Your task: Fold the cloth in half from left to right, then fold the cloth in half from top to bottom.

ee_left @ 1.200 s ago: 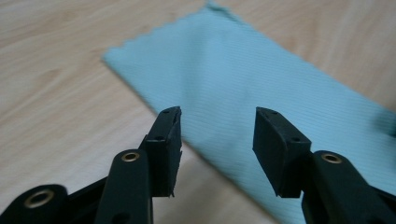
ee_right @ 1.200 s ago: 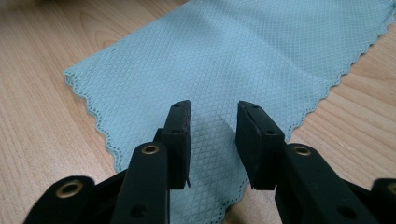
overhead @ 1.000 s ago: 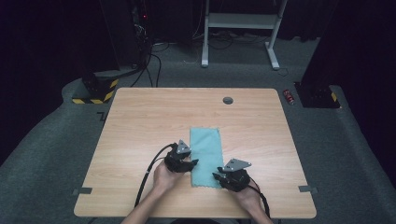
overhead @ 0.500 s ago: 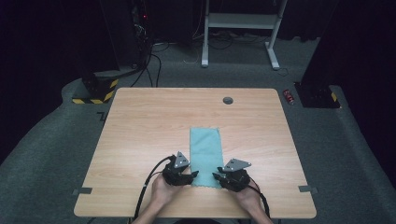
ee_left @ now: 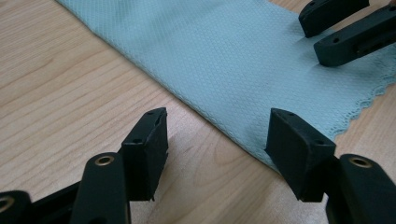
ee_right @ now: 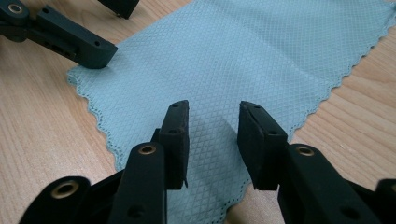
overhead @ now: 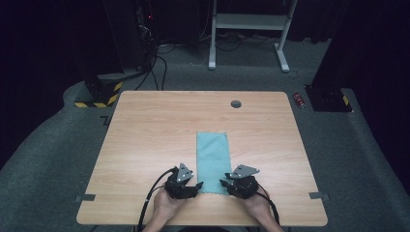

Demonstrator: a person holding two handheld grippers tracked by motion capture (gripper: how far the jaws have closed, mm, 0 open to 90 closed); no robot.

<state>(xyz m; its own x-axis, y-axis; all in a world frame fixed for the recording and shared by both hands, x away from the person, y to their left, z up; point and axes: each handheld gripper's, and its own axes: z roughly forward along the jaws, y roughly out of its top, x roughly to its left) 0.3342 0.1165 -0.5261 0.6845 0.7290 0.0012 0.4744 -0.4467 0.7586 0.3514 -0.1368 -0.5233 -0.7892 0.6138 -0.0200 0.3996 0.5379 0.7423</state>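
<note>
A teal cloth (overhead: pixel 212 159), folded into a long strip, lies on the wooden table (overhead: pixel 145 130) near its front edge. My left gripper (overhead: pixel 197 185) sits at the cloth's near left corner. In the left gripper view its jaws (ee_left: pixel 217 140) stand wide open and have just been opening; the cloth's (ee_left: pixel 243 60) edge lies flat between them, one jaw over bare wood. My right gripper (overhead: pixel 224 183) is at the near right corner. Its jaws (ee_right: pixel 212 135) stand apart low over the cloth (ee_right: pixel 243 56), which stays flat on the table.
A round grommet (overhead: pixel 236 104) is set in the table's far side. On the carpet lie a red can (overhead: pixel 300 100) to the right and a yellow-black striped base (overhead: pixel 99 94) to the left. A white desk frame (overhead: pixel 249 21) stands behind.
My left gripper has slid along the cloth's left edge toward the table's front, down to the near corner, and its jaws have widened. The right gripper has stayed put.
</note>
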